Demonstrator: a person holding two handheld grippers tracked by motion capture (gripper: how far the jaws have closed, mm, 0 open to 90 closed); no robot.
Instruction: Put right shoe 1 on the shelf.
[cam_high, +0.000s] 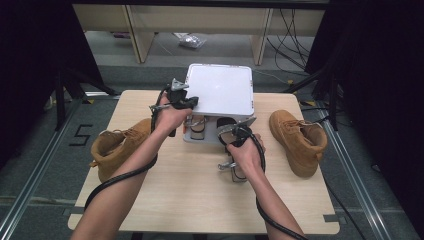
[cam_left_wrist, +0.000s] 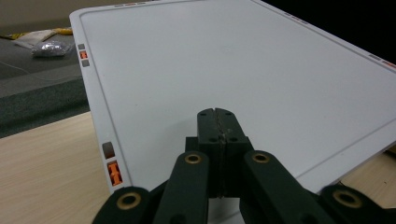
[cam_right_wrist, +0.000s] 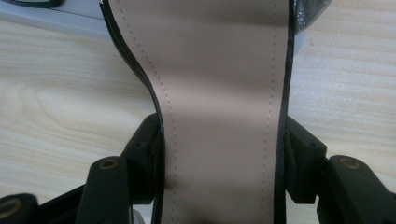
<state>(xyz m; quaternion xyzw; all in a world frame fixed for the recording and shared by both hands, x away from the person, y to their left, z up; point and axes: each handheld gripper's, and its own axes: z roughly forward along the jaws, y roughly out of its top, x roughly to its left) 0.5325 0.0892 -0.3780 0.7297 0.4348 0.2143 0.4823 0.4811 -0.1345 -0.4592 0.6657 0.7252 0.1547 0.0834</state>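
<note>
Now: left gripper (cam_left_wrist: 218, 140) jaws shut, resting on white lid (cam_left_wrist: 224, 70); right gripper (cam_right_wrist: 224, 154) jaws clamping shoe (cam_right_wrist: 219, 93), forearm angled inward.

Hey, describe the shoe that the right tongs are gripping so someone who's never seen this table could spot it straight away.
Start at the white box at the far middle of the wooden table. Just in front of it, nearer the person, the right tongs clamp a shoe by its sides. Unlike the two tan lace-up boots at the table's sides, it has a smooth pinkish-beige insole with stitching and thin black edges.
</note>
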